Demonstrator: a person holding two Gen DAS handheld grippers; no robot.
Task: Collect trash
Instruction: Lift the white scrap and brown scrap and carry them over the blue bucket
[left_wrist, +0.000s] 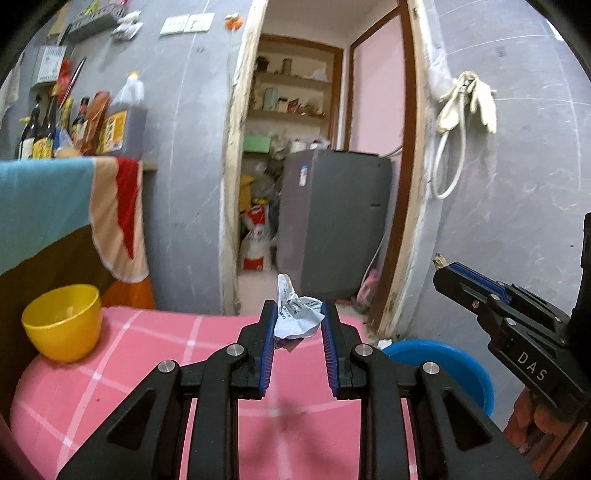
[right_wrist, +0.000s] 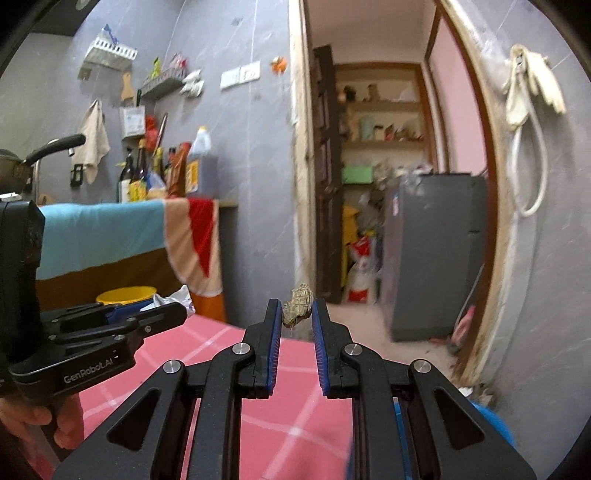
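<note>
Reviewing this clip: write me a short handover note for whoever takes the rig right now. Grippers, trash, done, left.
Left gripper: shut on a crumpled paper, held above the pink table.
Right gripper: shut on a small brown scrap, held at the table's far edge.
Blue tub stands on the floor past the table edge, below and between the grippers; probably the bin.
Yellow bowl sits on the table's left corner.
Done: both pieces picked up.
Left: drop both, likely into the tub; nothing released yet. No other trash shows on the visible tabletop.
</note>
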